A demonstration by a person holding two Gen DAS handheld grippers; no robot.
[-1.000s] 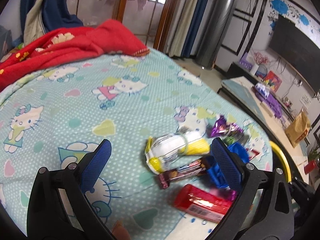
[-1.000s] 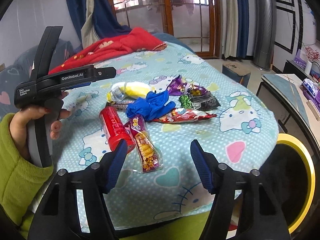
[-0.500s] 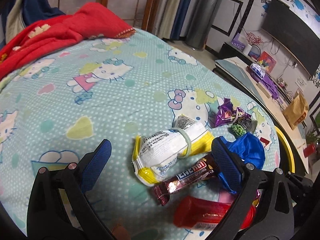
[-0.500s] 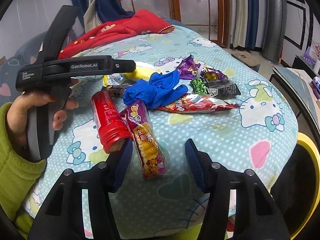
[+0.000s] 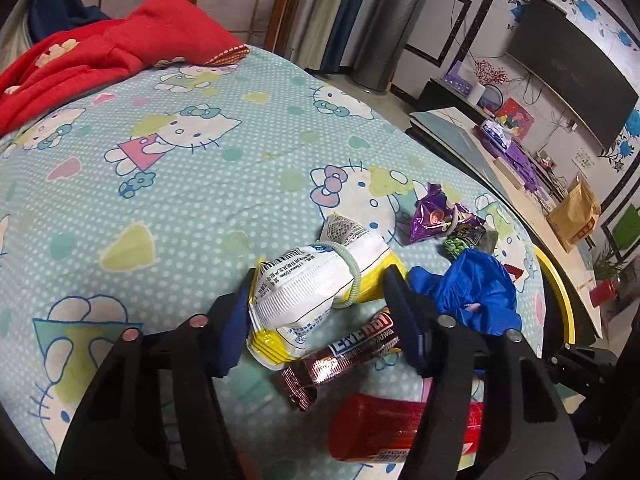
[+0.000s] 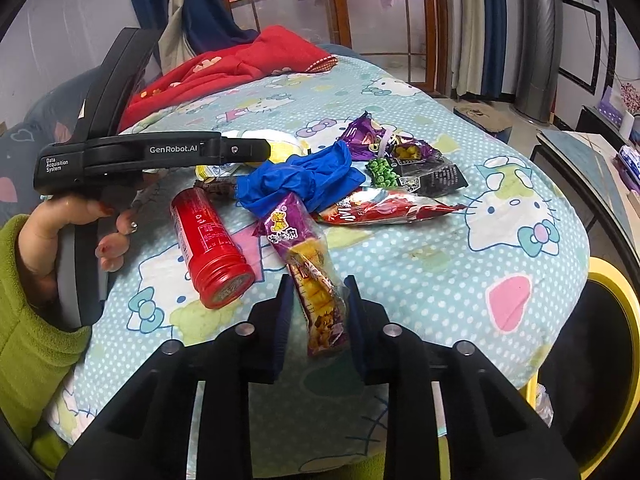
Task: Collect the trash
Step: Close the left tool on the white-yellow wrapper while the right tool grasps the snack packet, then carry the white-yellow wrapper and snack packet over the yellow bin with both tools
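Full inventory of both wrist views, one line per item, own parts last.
white-and-yellow packet: 1, green band round it, between left jaws, which have just been closing.
chocolate bar: 1, brown wrapper, beside that packet.
red tube: 1, lying on its side, left of the pile.
blue glove: 1, crumpled, mid-pile.
purple-and-yellow snack pack: 1, between right jaws, which have just been closing.
red wrapper: 1, flat, right of glove.
purple wrapper: 1, behind the glove.
black-and-green wrapper: 1, by the purple one.
red blanket: 1, far end.
bedsheet: 1, teal, cartoon print.
yellow-rimmed bin: 1, beside bed.
left gripper: on the packet.
right gripper: on the snack pack.
hand: 1, green sleeve, holding left gripper.
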